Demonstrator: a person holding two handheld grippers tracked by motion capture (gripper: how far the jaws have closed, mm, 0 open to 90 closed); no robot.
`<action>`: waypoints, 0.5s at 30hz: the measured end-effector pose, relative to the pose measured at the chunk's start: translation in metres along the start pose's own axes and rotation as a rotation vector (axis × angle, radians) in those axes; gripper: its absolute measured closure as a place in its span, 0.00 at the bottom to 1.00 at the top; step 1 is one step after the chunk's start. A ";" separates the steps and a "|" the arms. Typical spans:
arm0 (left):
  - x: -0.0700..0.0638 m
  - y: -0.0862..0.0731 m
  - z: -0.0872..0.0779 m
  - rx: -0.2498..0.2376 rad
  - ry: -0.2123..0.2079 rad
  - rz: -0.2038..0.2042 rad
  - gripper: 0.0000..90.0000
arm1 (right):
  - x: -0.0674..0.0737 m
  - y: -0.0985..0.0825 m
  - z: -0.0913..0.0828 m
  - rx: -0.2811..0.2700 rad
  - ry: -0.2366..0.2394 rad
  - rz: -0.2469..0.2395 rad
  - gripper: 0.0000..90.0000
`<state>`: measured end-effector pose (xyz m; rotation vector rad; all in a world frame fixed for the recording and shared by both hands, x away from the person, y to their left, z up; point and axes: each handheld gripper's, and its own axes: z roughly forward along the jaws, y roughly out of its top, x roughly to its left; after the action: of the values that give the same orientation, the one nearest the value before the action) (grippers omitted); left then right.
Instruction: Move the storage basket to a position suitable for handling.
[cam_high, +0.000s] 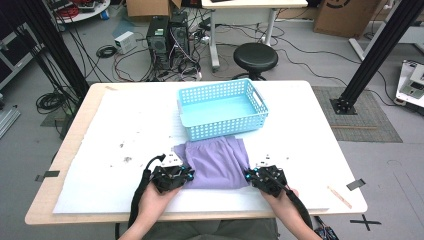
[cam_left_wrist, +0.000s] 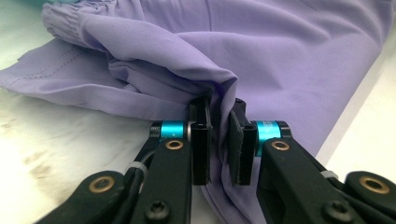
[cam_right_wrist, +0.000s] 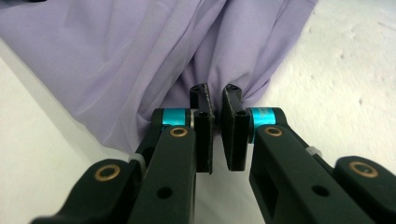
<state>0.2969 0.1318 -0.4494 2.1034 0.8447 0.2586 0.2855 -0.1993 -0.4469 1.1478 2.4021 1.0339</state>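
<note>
On the desk (cam_high: 90, 150), the left gripper (cam_high: 181, 172) and right gripper (cam_high: 254, 174) each have jaws clamped on the purple cloth's (cam_high: 215, 160) near corners, just before the basket (cam_high: 260, 107).

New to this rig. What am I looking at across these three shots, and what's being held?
There is no robot arm here. A person at a table holds a two-fingered hand tool in each hand: the left gripper and the right gripper.

The wide shot comes from a fixed camera above the person's side, looking forward and down. The other two come from small cameras riding on each gripper, looking along its own black fingers.

On the white table cover lies a purple cloth, which looks like a garment with a gathered band. Behind it stands a light blue perforated basket; nothing shows inside it.

Both grippers are shut on the near edge of the cloth, the left gripper at its left corner and the right gripper at its right corner, with fabric bunched between the fingers.
</note>
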 end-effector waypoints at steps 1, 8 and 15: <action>-0.002 0.000 0.000 0.002 -0.007 0.002 0.90 | 0.000 -0.002 -0.002 -0.001 -0.002 -0.001 0.95; -0.014 -0.005 -0.004 0.010 -0.063 0.006 0.90 | 0.000 -0.015 -0.014 -0.006 0.011 0.018 0.95; -0.023 -0.008 -0.005 0.014 -0.089 0.015 0.90 | 0.001 -0.024 -0.022 -0.008 0.019 0.022 0.95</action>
<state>0.2738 0.1237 -0.4497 2.1181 0.7804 0.1659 0.2601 -0.2195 -0.4482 1.1697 2.4031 1.0645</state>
